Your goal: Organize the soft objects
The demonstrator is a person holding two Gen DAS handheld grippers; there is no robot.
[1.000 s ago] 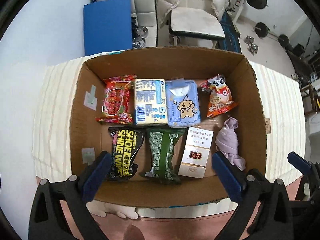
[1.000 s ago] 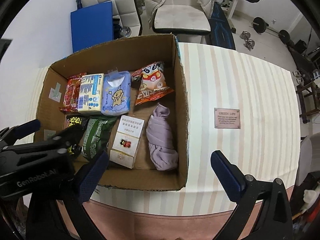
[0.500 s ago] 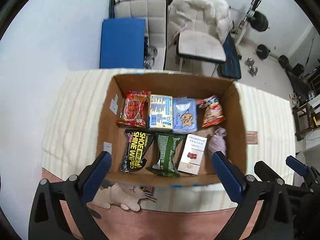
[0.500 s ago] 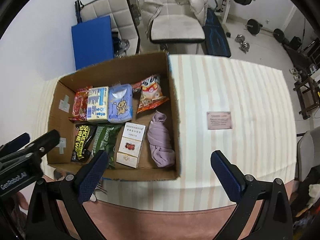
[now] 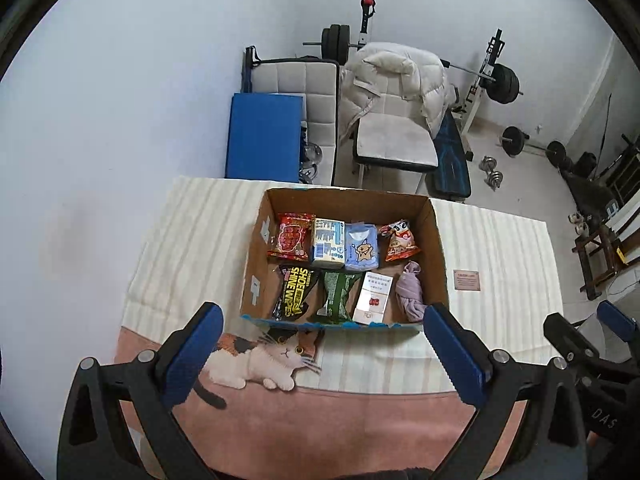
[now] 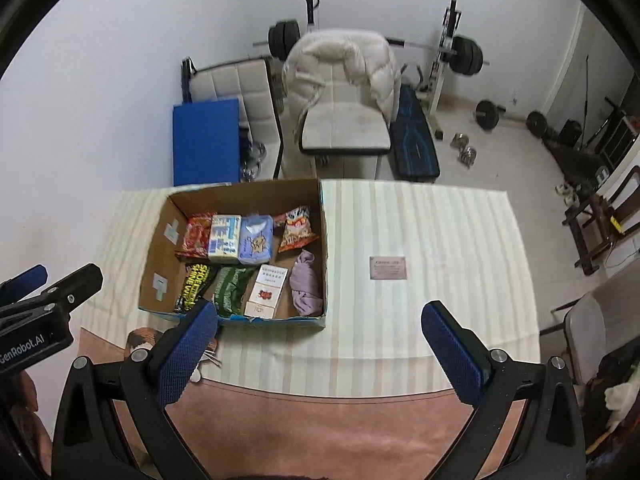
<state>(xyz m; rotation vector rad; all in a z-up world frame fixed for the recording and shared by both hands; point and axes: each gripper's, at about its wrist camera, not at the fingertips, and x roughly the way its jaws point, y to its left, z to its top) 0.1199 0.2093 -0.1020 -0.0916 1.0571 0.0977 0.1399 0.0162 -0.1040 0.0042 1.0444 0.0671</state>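
Note:
An open cardboard box [image 5: 435, 248] [image 6: 325, 240] sits on the striped tablecloth. Inside lie two rows of soft packs: a red snack bag [image 5: 291, 236], a yellow tissue pack [image 5: 328, 242], a blue tissue pack [image 5: 361, 247], an orange snack bag [image 5: 401, 241], a black shoe-wipes pack [image 5: 293, 292], a green pack [image 5: 336, 293], a white carton [image 5: 373, 295] and a lilac cloth [image 5: 411, 292] [image 6: 305, 284]. My left gripper [image 5: 320, 348] is open and empty, well back from the box. My right gripper [image 6: 318, 344] is open and empty, near the table's front edge.
The tablecloth [image 6: 432, 240] has a small brown label [image 6: 388, 268] right of the box and a cat print [image 5: 264, 354] in front. Behind the table stand a blue panel [image 5: 264, 142], a chair with a white jacket [image 5: 394, 96] and weight equipment [image 5: 500, 84].
Both grippers have pulled up and back from the box, so it looks smaller and more of the room shows. Both stay open and empty. The box contents have not moved.

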